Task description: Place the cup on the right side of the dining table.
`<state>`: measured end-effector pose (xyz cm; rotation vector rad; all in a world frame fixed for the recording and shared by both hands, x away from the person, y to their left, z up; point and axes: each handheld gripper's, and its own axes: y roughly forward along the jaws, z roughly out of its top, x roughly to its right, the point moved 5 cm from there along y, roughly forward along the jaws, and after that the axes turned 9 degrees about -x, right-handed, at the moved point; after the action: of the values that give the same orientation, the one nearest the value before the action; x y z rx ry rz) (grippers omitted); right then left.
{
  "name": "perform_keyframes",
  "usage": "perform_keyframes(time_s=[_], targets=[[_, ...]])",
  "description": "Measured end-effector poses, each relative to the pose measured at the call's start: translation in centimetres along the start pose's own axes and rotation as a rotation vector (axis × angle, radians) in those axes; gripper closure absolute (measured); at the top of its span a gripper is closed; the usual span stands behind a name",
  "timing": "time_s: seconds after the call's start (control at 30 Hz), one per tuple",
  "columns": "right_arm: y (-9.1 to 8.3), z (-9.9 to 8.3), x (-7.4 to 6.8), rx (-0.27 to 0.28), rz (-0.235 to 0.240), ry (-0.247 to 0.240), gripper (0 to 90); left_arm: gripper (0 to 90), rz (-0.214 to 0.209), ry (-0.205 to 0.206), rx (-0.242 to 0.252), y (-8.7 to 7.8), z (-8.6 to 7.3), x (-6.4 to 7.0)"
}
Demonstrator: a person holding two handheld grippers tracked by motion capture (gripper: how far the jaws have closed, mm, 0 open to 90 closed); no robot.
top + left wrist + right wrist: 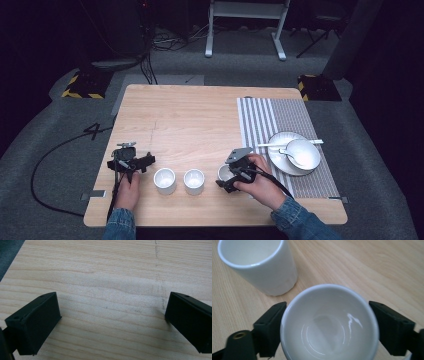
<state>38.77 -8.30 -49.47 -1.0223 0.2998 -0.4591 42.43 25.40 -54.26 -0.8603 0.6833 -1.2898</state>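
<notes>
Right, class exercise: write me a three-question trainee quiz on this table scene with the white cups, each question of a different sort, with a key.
1. True or false: the left claw has a cup between its jaws.
2. Multiple choice: what does the right claw have between its jaws? A) a spoon B) a white cup C) a plate
3. Fill in: the bowl and spoon rest on a plate that lies on the striped ____.

Key
1. False: its jaws stand wide apart over bare table.
2. B: the jaws sit at either side of the white cup, another cup standing nearby.
3. Mat.
</notes>
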Motion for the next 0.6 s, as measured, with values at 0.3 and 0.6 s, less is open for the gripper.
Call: perform_keyframes(time_s=[0.3, 0.6], targets=[[1.1, -0.2, 0.0, -0.062, 0.001, -0.003, 25.9, 0.1, 0.0, 0.0, 0.0, 0.0, 0.0, 0.0], [1.1, 0.2, 0.0, -0.104, -0.014, -0.037, 27.1, 0.1, 0.001, -0.001, 0.0, 0.0, 0.0, 0.0]])
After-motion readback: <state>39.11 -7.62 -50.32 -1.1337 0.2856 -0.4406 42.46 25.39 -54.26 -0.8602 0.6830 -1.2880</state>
